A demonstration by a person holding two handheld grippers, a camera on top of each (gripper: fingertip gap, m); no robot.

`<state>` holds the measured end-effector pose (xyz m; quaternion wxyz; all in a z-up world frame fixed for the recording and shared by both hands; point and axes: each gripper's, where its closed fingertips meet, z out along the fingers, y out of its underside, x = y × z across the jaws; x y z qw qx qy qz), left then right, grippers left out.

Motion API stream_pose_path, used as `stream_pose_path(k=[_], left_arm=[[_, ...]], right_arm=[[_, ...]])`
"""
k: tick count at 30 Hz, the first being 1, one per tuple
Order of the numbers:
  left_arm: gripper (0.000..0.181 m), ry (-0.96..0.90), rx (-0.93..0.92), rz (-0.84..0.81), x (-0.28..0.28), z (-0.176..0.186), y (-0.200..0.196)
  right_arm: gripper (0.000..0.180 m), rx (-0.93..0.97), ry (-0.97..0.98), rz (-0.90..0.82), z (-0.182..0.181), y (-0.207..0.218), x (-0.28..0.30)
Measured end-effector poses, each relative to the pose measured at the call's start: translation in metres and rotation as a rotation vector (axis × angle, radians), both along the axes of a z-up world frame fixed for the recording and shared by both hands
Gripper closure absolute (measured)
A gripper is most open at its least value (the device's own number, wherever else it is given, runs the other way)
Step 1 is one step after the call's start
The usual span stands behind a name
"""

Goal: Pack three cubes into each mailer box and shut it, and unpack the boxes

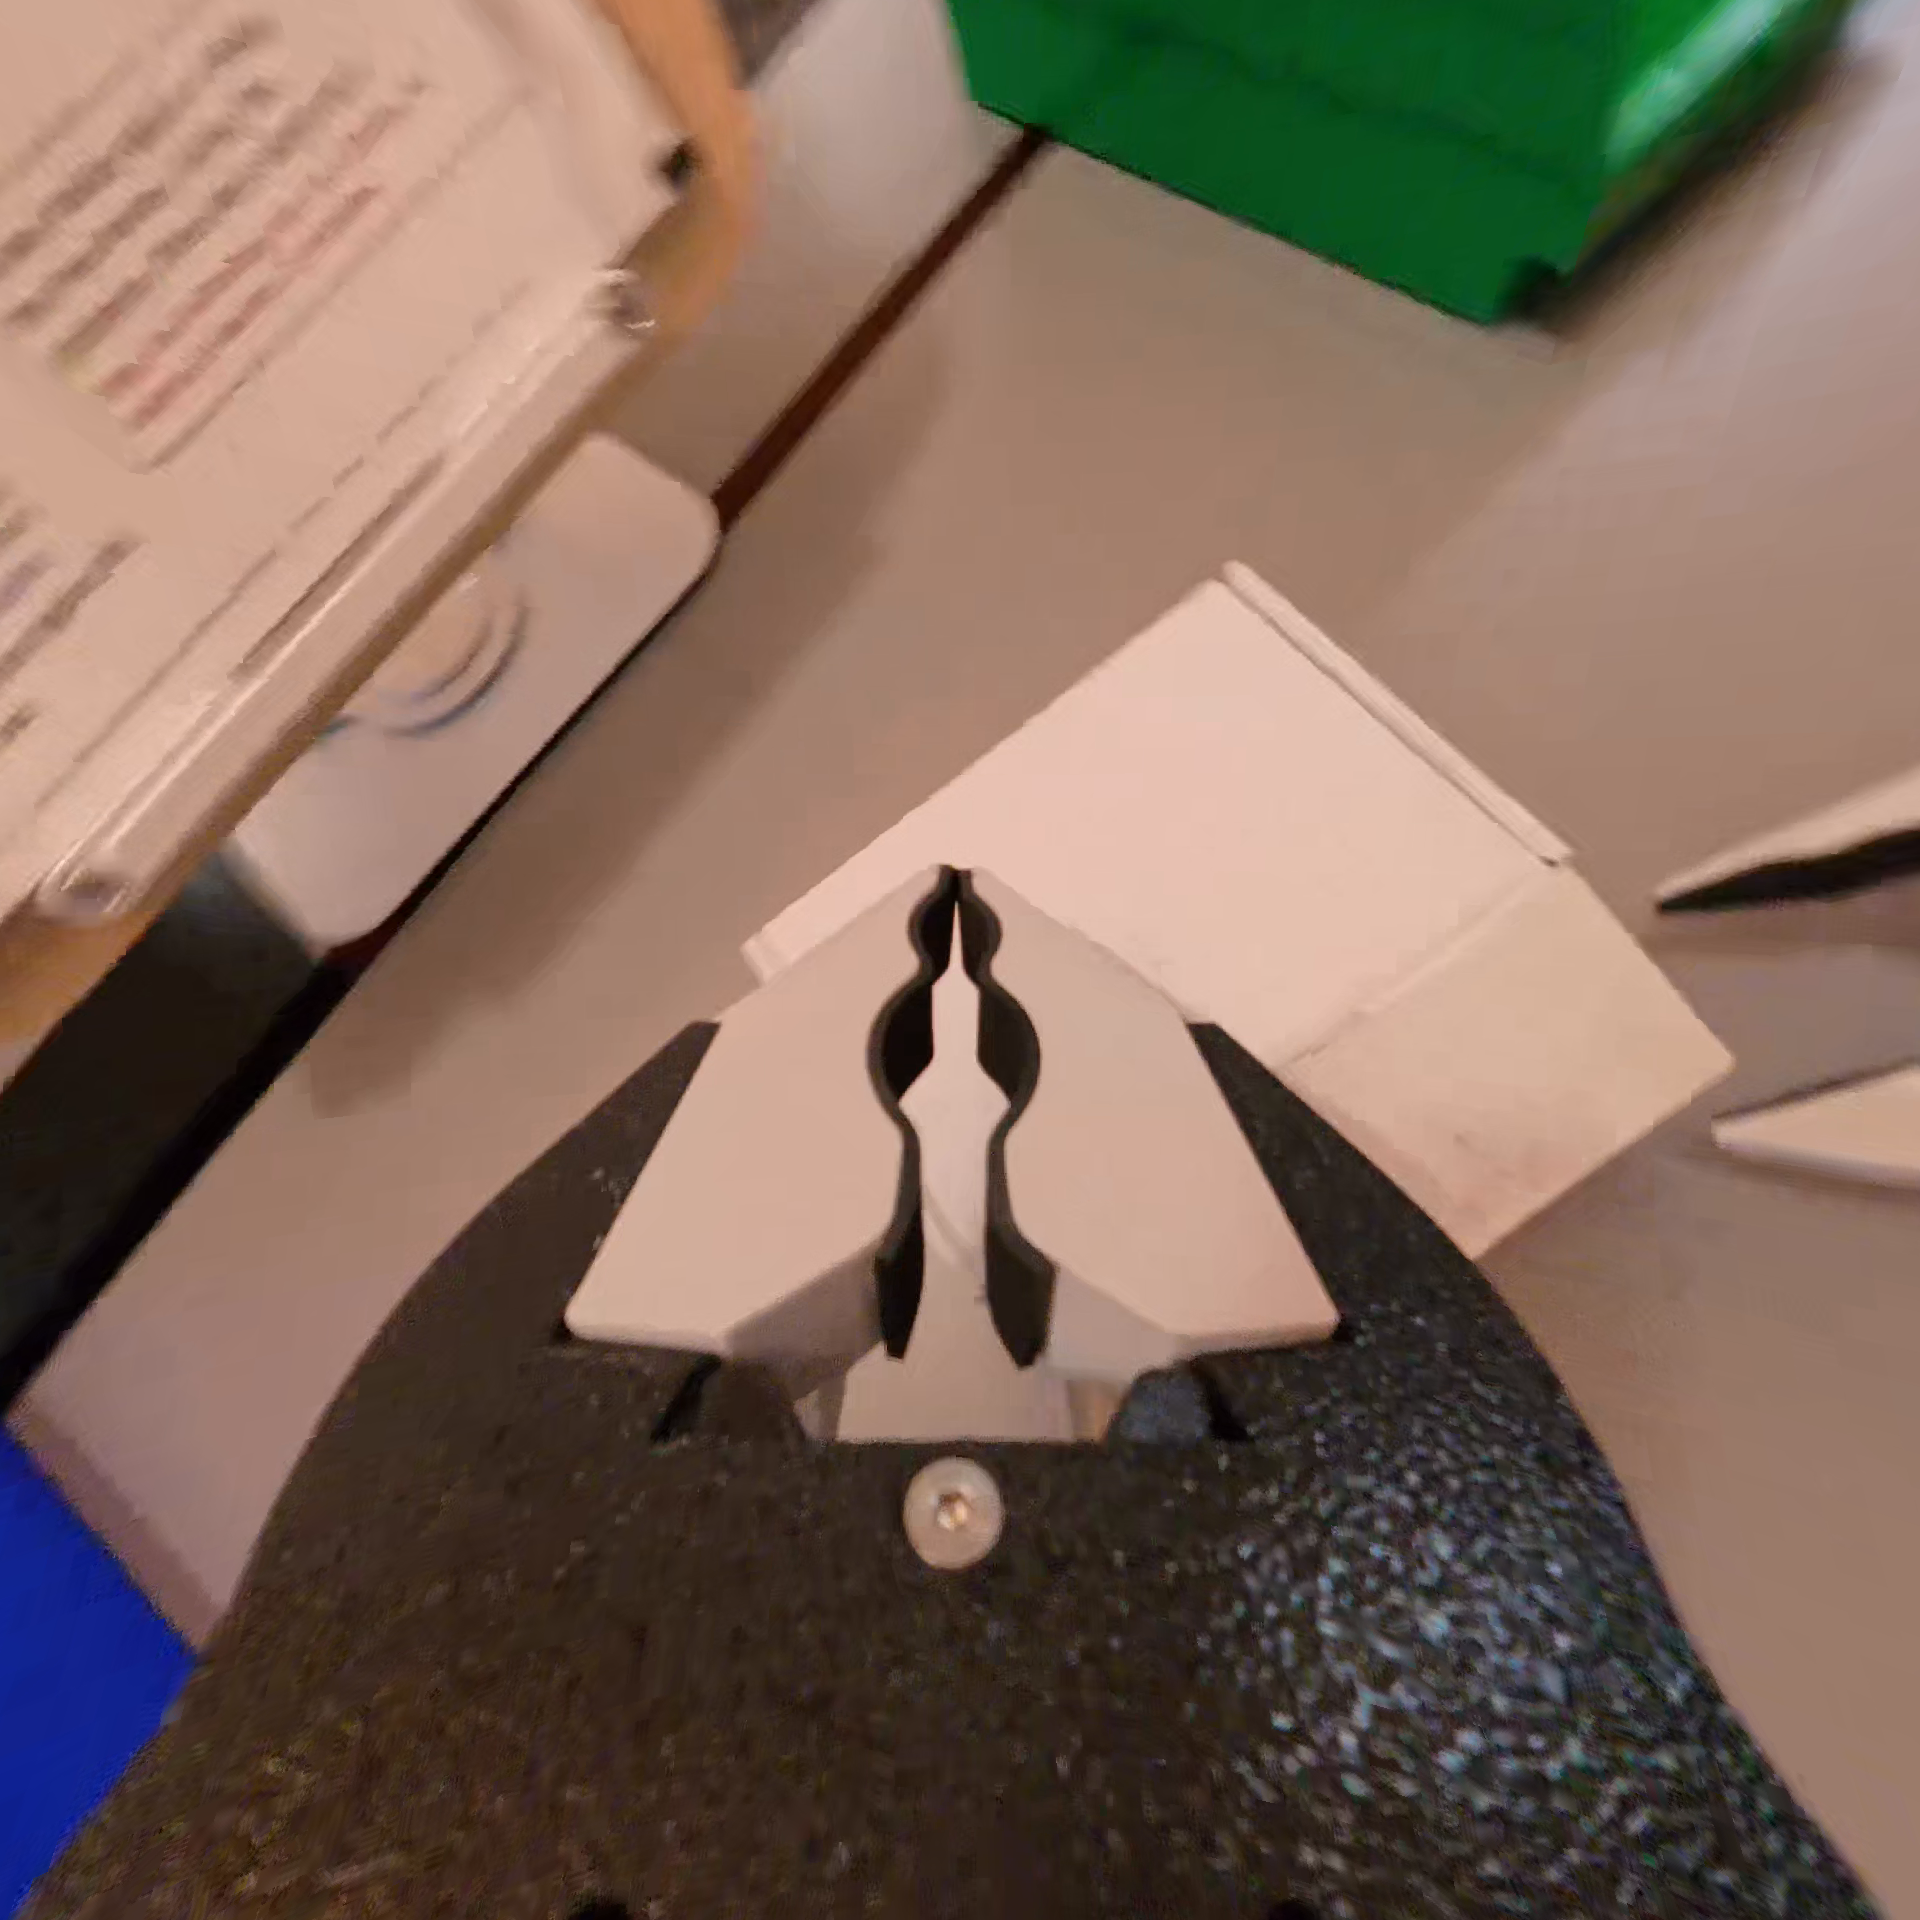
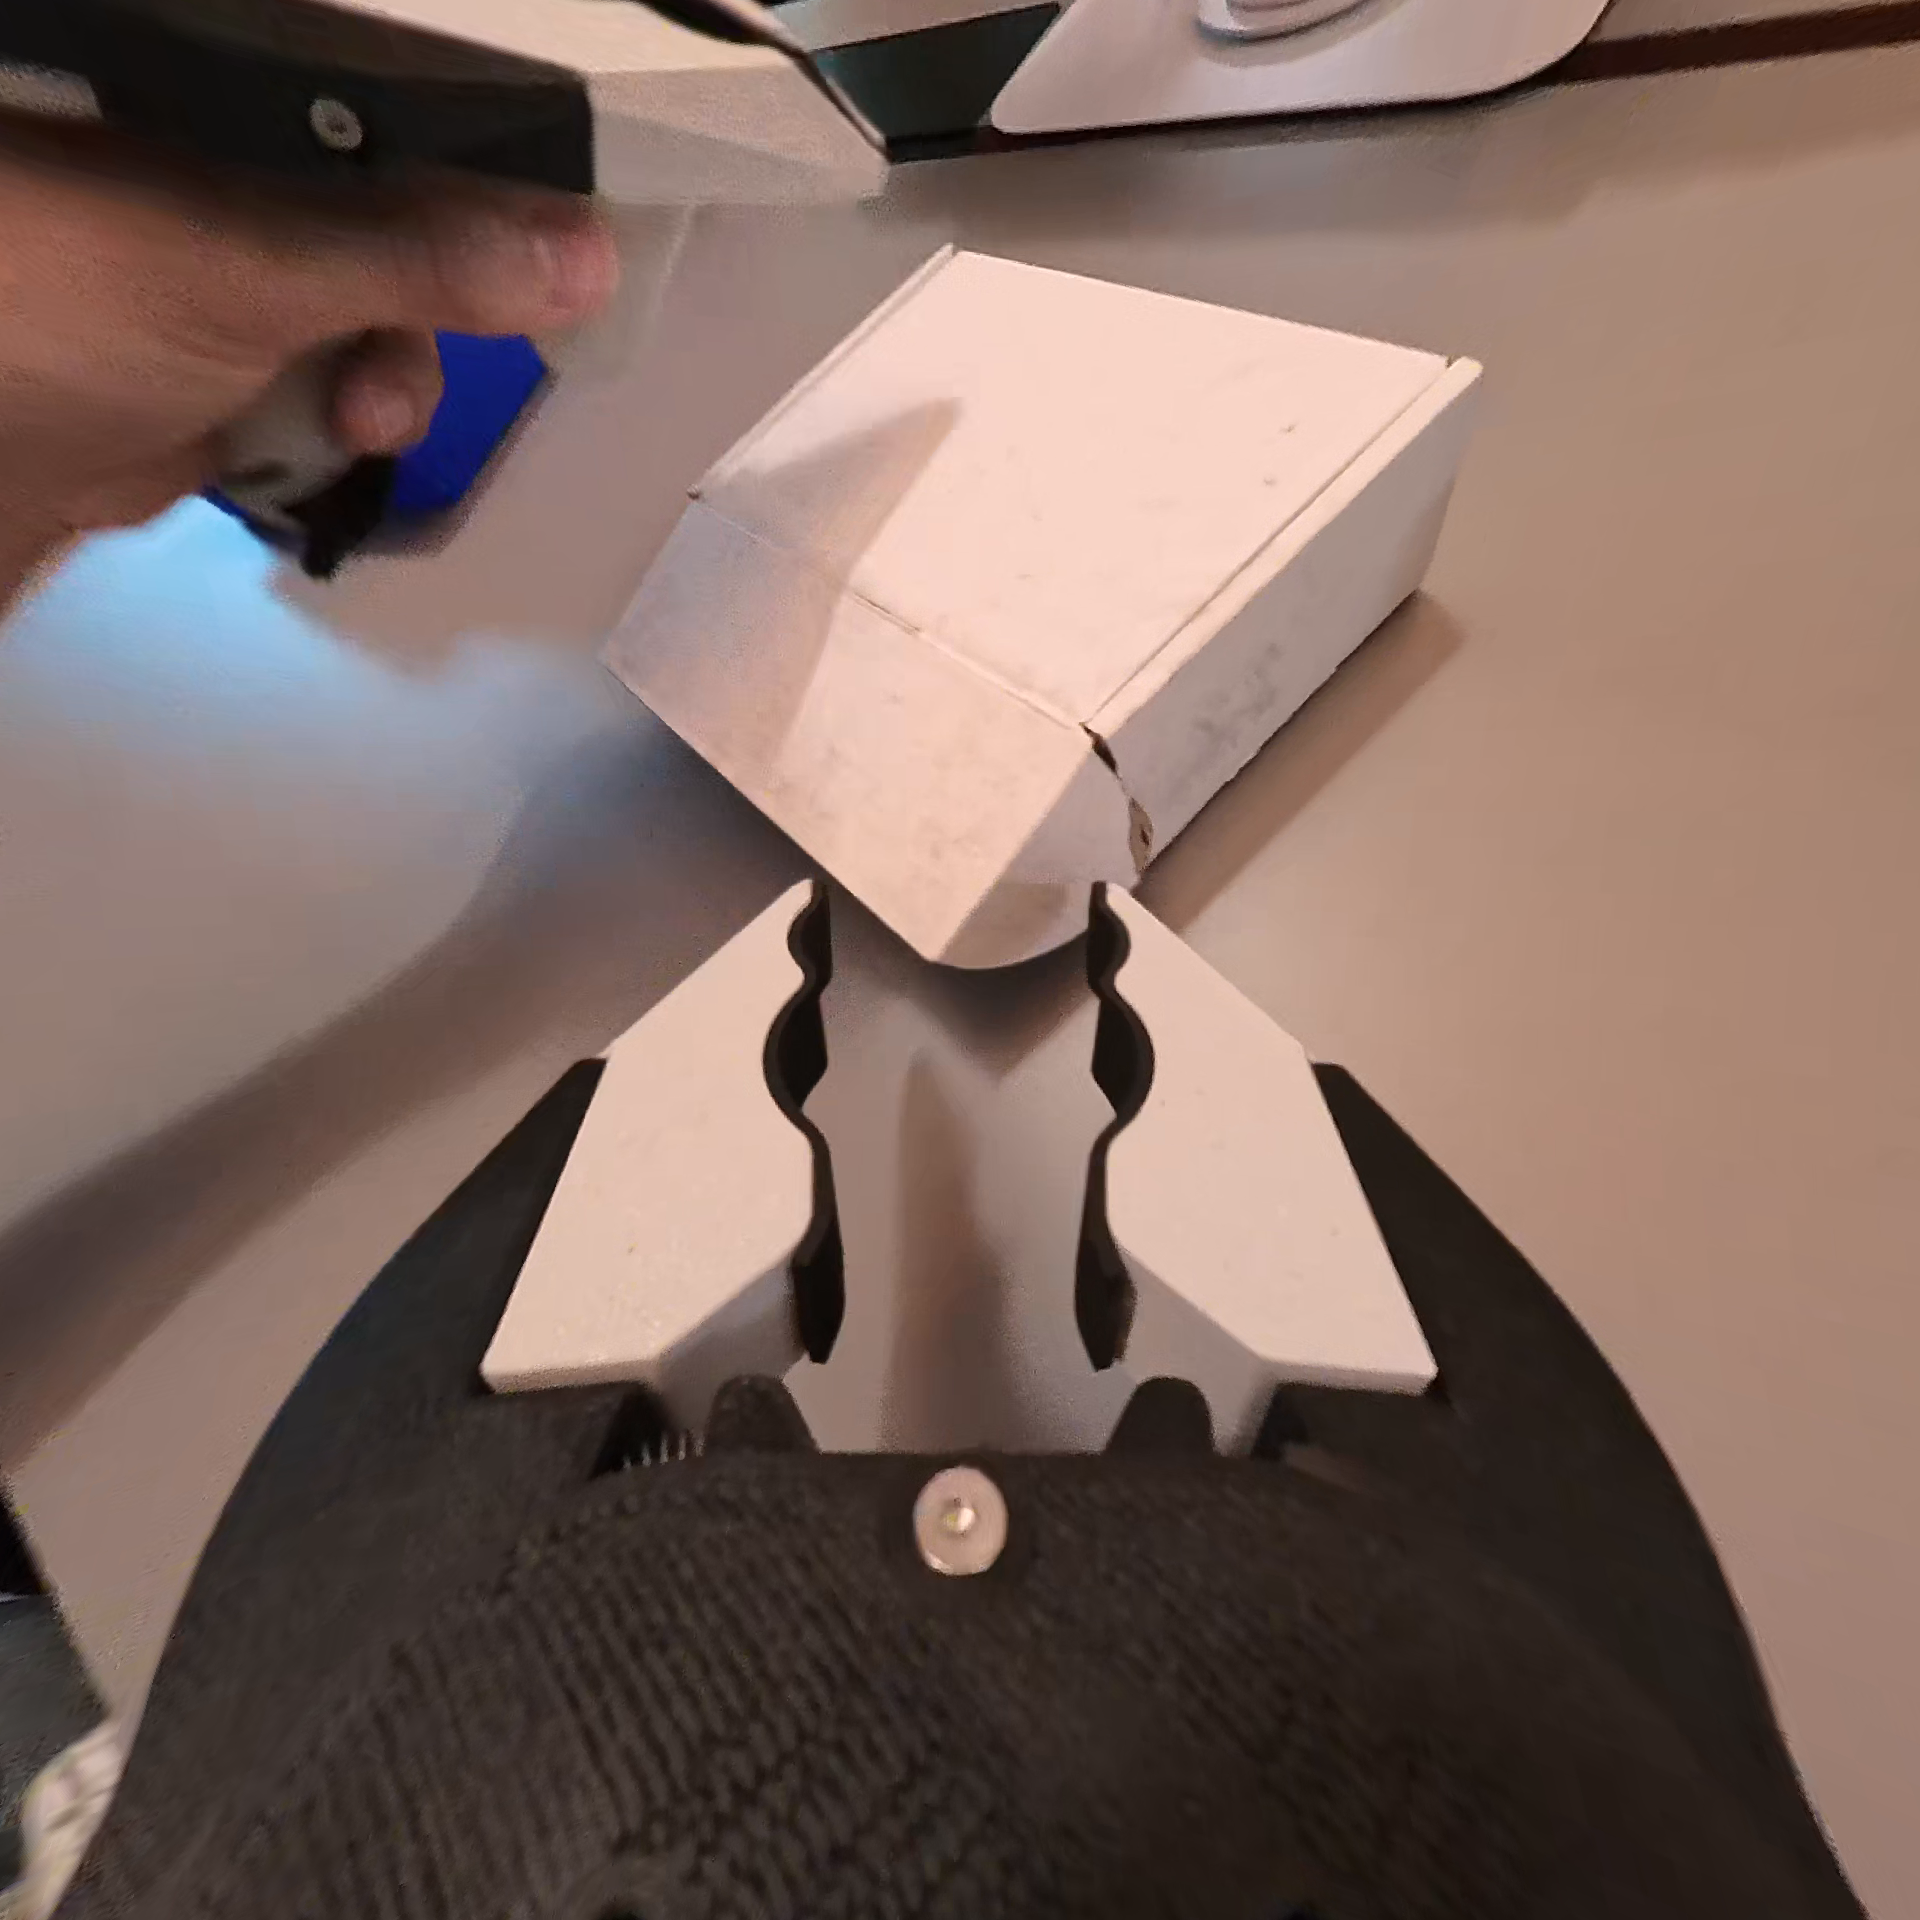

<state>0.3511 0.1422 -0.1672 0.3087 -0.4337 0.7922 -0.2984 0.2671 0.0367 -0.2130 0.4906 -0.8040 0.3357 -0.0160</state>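
White mailer box point(image 2: 1049, 582), no markings

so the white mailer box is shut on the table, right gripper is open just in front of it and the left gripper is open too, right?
Not quite: the left gripper is shut, tips together with nothing between them, as the left wrist view shows. The rest holds: the white mailer box sits shut on the table, with the right gripper open before it.

— From my left gripper point(image 1: 956, 878), fingertips nearly closed, its fingers cover the mailer box's point(image 1: 1247, 831) near corner. Contents hidden; lid shut.

— Noted. Off to its left?

— Papered object point(image 1: 260, 364), blurred, cut by the edge. Green bin point(image 1: 1351, 135) cropped ahead.

— Right side?

— Left of my right gripper point(image 2: 958, 904), a smeared hand point(image 2: 208, 343); blue thing point(image 2: 468, 416) mostly hidden behind it.
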Motion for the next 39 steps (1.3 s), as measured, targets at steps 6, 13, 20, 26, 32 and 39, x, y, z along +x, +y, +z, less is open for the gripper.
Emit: stream_pose_path(k=[6, 13, 20, 26, 32, 39], left_arm=[[0.181, 0.114, 0.024, -0.148, 0.005, -0.027, -0.024], [0.181, 0.191, -0.087, -0.078, 0.002, -0.039, -0.024], [0.181, 0.19, -0.08, -0.06, 0.003, -0.04, -0.024], [0.181, 0.193, -0.084, -0.046, 0.002, -0.04, -0.024], [0.181, 0.173, -0.097, -0.038, 0.004, -0.04, -0.024], [0.181, 0.162, -0.085, -0.042, 0.004, -0.04, -0.024]], right_arm=[[0.137, -0.209, -0.243, 0.053, -0.008, -0.014, -0.004], [0.145, -0.518, -0.674, 0.041, -0.018, -0.009, 0.007], [0.17, -0.511, -0.705, 0.009, -0.021, -0.004, 0.01], [0.173, -0.381, -0.584, 0.03, -0.016, -0.001, 0.003], [0.173, -0.496, -0.618, 0.076, -0.031, -0.003, 0.013], [0.15, -0.456, -0.604, 0.128, -0.027, -0.003, 0.022]])
